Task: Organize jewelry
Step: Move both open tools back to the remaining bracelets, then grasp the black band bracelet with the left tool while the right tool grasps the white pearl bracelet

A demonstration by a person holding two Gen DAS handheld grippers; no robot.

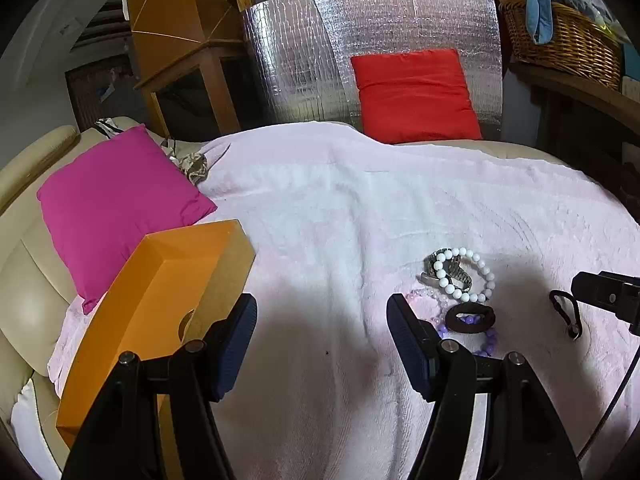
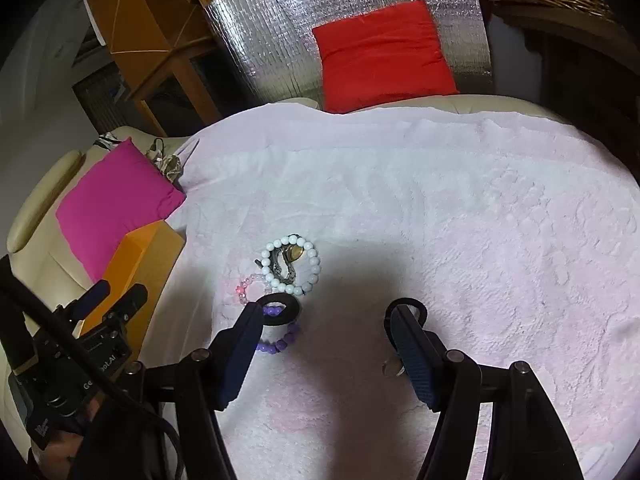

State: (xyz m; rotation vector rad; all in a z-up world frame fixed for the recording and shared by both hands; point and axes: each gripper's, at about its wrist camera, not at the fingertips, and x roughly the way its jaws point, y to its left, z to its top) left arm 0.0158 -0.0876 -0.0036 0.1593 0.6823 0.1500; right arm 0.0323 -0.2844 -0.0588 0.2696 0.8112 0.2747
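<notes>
Both claws hang spread wide and empty over the pink towel (image 2: 440,200), so sorting looks barely begun. The jewelry heap, white bead bracelet (image 2: 290,264) atop a watch (image 2: 286,262), lies just ahead of the right claw (image 2: 324,320), toward its left finger. The orange box (image 1: 160,292) sits left of the left claw (image 1: 322,320). Likely next: pinch one piece. Only partial lettering ending "ot.AI" reads on the other gripper's body

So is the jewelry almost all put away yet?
Not yet, nothing looks put away. The white bead bracelet, the watch, the pink bracelet, the purple bracelet and the black ring lie piled on the pink towel. The left gripper and right gripper are open and hold nothing. The orange box is closed. Everything is left to do.
</notes>
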